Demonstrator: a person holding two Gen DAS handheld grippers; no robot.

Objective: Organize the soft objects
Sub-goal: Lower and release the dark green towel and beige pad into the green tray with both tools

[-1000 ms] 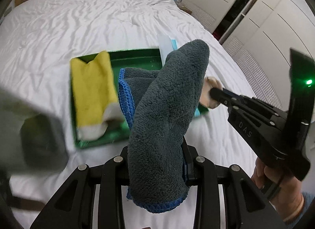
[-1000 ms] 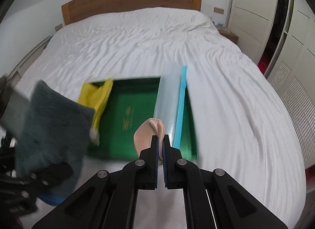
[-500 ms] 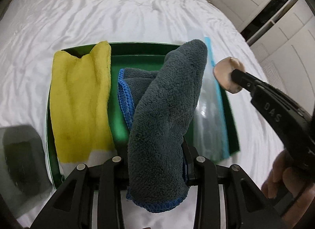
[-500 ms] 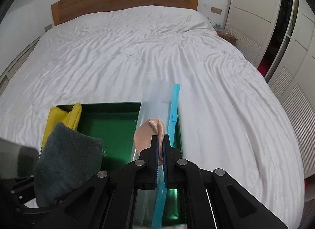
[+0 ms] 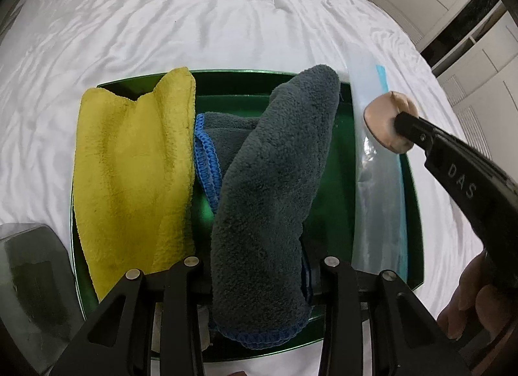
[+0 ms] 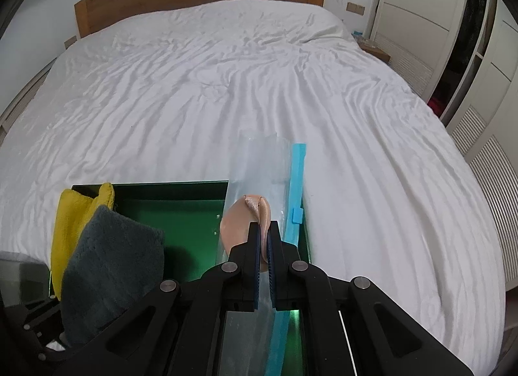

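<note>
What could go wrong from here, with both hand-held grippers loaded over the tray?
1. The grey towel in the left hand-held gripper droops over the yellow cloth's edge; lowering it could drag or cover that cloth.
2. The right hand-held gripper pinches only the puff's edge, so it might slip out.
3. The puff hangs over the plastic bag lying across the tray rim; a drop could land it on the bag, not in the tray.

White letters, seemingly "DAS", stand on the right tongs [image 5: 403, 123]; nothing else is legible.
</note>
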